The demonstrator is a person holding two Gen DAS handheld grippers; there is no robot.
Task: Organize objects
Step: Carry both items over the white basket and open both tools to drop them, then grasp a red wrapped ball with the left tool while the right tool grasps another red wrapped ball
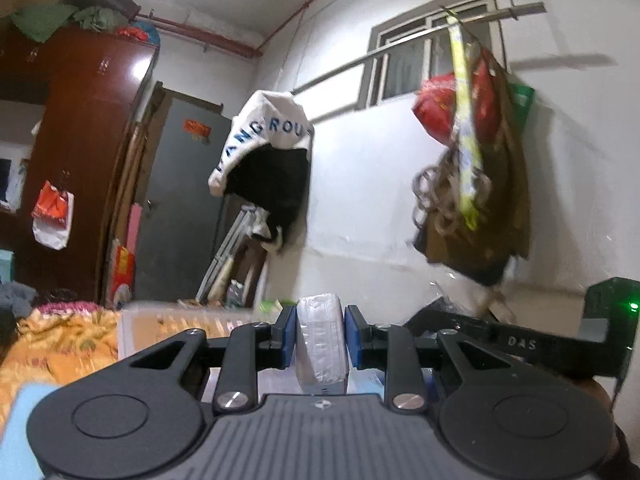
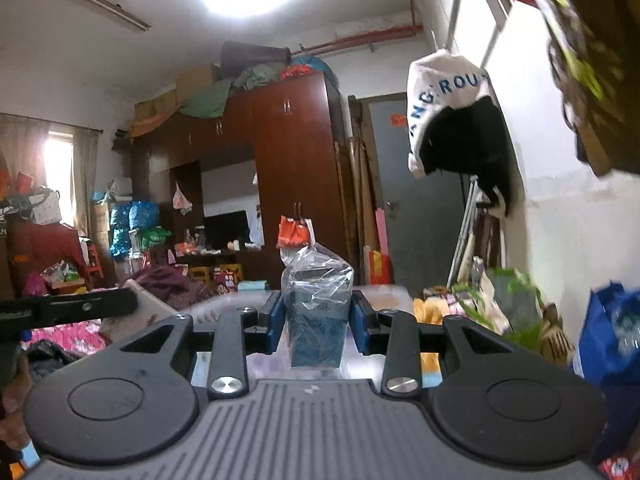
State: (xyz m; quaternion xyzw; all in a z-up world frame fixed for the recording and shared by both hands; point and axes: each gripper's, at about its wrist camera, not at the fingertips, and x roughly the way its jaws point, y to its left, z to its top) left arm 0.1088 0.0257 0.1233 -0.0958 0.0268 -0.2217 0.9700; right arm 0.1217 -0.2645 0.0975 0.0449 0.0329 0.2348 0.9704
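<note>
A white wrapped packet (image 1: pixel 321 340) is pinched between the blue pads of the left gripper (image 1: pixel 321 334). A dark box in clear plastic (image 2: pixel 317 316) is clamped upright by the right gripper (image 2: pixel 316 322).

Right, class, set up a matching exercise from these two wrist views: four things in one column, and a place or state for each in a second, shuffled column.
Things
1. white plastic-wrapped pack
2. dark blue box in clear plastic
3. white bag with blue letters
4. red plastic bag

Places or states
A. hanging by the window
B. clamped in the right gripper
C. hanging near the grey door
D. clamped in the left gripper

Pairs: 1-D, 2-B, 3-C, 4-A
</note>
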